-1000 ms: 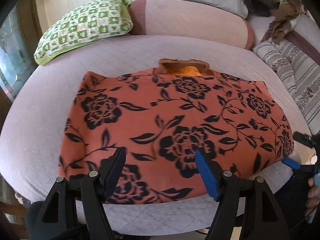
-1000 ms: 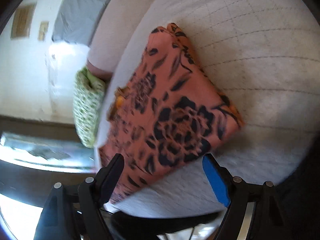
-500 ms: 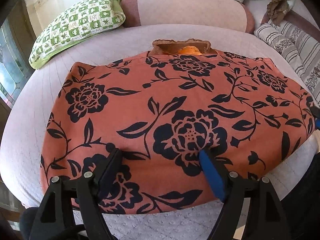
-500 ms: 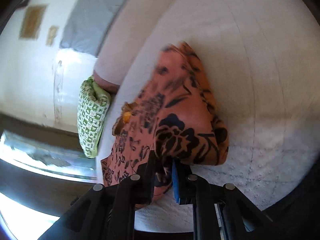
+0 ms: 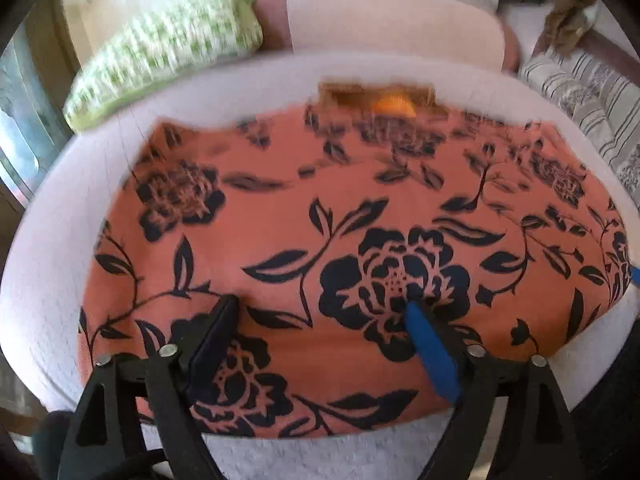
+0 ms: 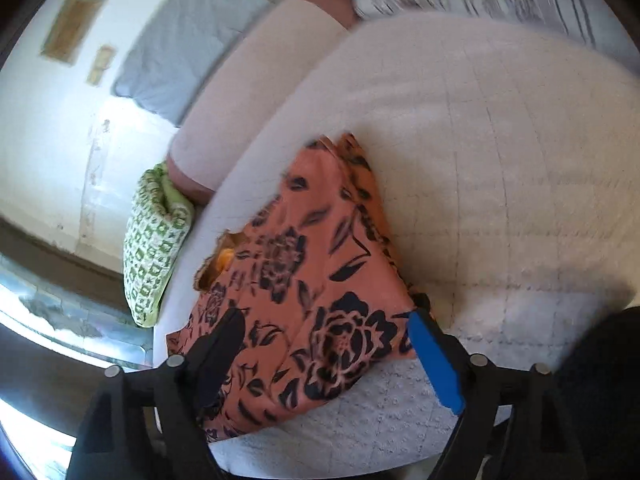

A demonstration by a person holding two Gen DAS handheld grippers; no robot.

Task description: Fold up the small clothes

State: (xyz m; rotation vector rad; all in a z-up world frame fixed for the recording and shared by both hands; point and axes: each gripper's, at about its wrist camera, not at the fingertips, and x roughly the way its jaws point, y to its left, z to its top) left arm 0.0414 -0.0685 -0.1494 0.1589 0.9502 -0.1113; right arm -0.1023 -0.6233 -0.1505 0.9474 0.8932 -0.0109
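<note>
An orange garment with black flowers [image 5: 340, 216] lies folded and flat on a white quilted bed [image 5: 48, 248]; a brown and orange collar piece [image 5: 380, 100] sticks out at its far edge. My left gripper [image 5: 324, 312] is open, its fingers resting over the garment's near part. In the right wrist view the same garment [image 6: 312, 280] lies folded with its right edge doubled. My right gripper [image 6: 324, 320] is open above the garment's near right corner, holding nothing.
A green and white checked pillow [image 5: 168, 44] and a pink bolster [image 5: 392, 28] lie at the bed's far side. Striped cushions [image 5: 592, 108] sit at the right. The bed's front edge [image 5: 320, 456] is just below the garment.
My right gripper was shut on the garment's corner half a second ago and has opened and let it go. My left gripper has stayed open over the garment's near part.
</note>
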